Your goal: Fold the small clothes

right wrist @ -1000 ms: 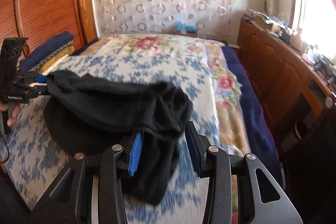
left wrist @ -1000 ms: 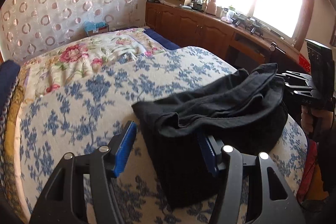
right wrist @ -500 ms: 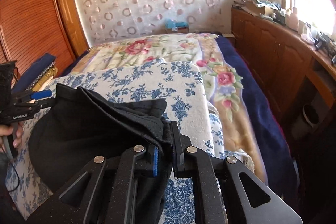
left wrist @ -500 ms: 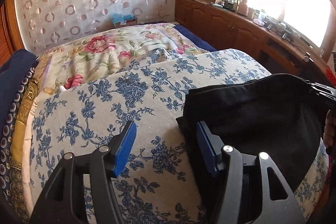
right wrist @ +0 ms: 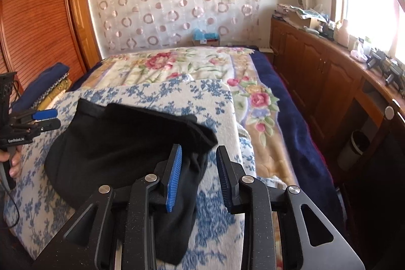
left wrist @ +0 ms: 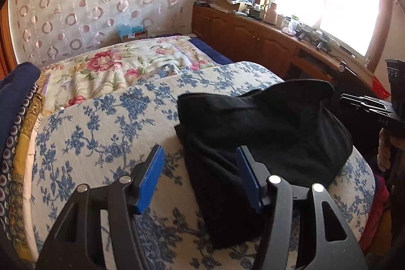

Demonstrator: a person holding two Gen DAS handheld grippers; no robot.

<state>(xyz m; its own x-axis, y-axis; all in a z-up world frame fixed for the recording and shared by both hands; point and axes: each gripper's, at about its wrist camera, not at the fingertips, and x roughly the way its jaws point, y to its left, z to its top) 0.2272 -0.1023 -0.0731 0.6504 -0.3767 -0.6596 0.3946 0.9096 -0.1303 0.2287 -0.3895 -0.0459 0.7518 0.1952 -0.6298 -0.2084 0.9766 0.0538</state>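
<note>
Your black garment (right wrist: 121,143) is lying on the blue-flowered blanket (left wrist: 106,123). Left gripper (left wrist: 200,179) is spread, empty, "CanRobot.AI" on its side; right gripper (right wrist: 198,173) is opening, garment edge loose between the pads.

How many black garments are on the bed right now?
1: a black garment lies folded on the blue-flowered cover near the bed's front edge, between both claws. Anything beneath it is hidden.

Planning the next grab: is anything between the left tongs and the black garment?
Nothing visible. The left tongs stand open over the blue-flowered cover, with the black garment right at their right finger and no other object between.
</note>
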